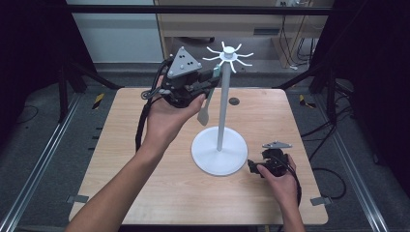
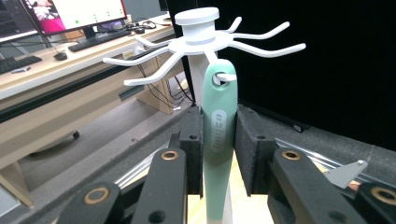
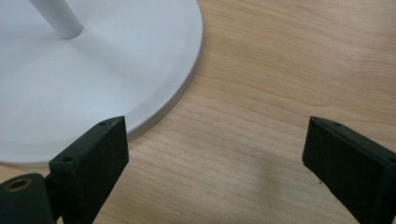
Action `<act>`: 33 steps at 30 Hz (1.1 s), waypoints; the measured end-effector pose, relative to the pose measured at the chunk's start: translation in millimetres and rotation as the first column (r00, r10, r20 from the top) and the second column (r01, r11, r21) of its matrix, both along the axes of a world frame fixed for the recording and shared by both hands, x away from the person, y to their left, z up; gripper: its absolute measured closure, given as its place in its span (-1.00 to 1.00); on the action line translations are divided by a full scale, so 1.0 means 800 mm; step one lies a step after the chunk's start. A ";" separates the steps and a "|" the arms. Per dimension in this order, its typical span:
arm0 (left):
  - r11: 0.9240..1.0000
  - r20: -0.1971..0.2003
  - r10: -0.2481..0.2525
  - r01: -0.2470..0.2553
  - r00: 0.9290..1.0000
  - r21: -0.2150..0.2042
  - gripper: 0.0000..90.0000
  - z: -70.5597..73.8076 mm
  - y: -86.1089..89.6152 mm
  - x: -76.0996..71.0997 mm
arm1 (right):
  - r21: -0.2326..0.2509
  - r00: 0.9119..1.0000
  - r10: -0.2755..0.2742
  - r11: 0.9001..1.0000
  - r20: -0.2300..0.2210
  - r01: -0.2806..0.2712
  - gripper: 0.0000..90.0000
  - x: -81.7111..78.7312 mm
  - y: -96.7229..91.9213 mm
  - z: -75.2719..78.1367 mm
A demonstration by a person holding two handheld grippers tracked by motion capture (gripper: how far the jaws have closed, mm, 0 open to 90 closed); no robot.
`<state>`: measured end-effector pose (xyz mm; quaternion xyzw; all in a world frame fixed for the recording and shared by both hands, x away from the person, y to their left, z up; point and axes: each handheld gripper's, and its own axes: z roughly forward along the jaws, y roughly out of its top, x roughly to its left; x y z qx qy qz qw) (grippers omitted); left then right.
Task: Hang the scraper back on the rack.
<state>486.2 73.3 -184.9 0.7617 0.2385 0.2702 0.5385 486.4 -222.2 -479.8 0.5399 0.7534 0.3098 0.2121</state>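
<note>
Up at the left, the left gripper (image 2: 219, 144) is clamped on a green spatula (image 2: 218, 140), its hanging hole already over a prong of the white rack (image 2: 205, 39); letting go too soon or tugging sideways could slip it off or rock the stand; neighbouring prongs crowd close; further right, by the rack's base (image 3: 93, 70), the right gripper (image 3: 215, 158) rests on the table (image 3: 280, 70), jaws apart, empty.

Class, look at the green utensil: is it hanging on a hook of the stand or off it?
On: a white hook passes through the green utensil's handle hole.
</note>
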 end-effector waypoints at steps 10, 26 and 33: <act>1.000 0.000 0.001 -0.001 1.000 0.011 0.52 0.002 0.002 -0.003 | -0.002 1.000 -0.003 1.000 -0.001 0.003 -0.84 0.000 0.001 0.001; 0.999 0.061 0.037 -0.038 0.997 0.018 -0.16 0.000 0.028 -0.024 | -0.003 1.000 -0.009 1.000 0.004 0.009 -0.84 -0.001 0.000 0.001; 0.999 0.048 0.012 -0.013 0.999 0.035 -0.47 -0.005 0.037 -0.035 | -0.003 1.000 -0.010 1.000 0.002 0.010 -0.84 -0.001 0.000 0.001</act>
